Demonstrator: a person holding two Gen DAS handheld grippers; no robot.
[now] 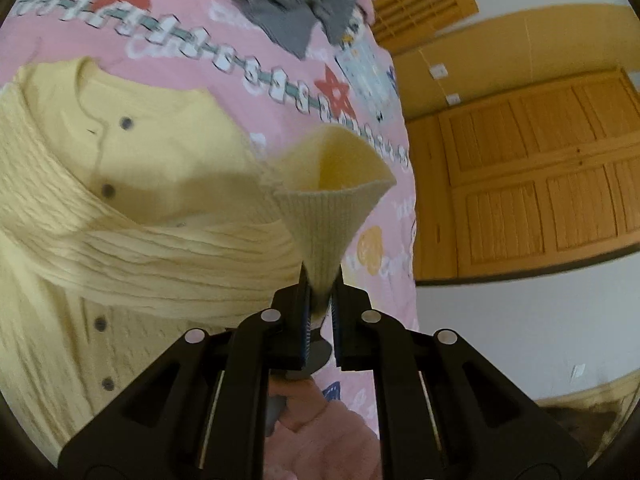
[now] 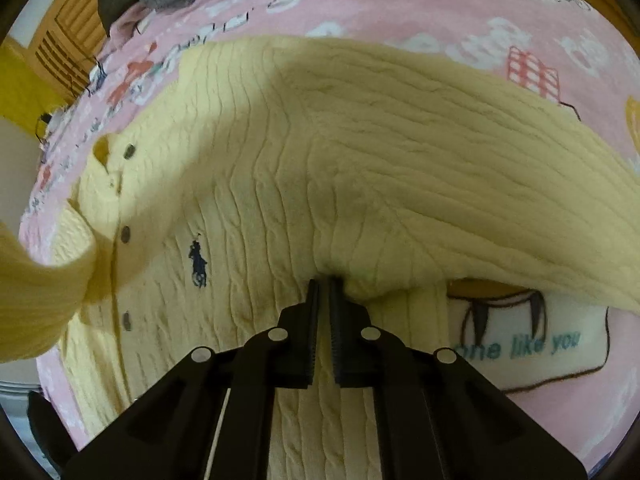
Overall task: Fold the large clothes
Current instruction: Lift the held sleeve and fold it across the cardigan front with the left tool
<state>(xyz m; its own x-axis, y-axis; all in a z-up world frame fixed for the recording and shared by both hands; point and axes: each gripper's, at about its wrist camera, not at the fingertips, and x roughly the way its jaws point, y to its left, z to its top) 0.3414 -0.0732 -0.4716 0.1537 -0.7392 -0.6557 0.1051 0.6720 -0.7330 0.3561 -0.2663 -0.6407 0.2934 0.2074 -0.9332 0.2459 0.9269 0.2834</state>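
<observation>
On the bedspread [image 1: 256, 32], both grippers' fingers clamp the cardigan [image 2: 248, 184], grip points hidden.

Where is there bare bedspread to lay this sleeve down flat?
Bare pink bedspread shows between the yellow cardigan collar and the grey clothes pile, and along the bed edge beyond the sleeve cuff held by the left tool. The right tool has a patch at the printed words. The pile corner is crowded.

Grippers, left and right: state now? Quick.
Left gripper: closed on the ribbed cuff of the yellow cardigan.
Right gripper: closed, pinching a fold of the cardigan's sleeve.
</observation>
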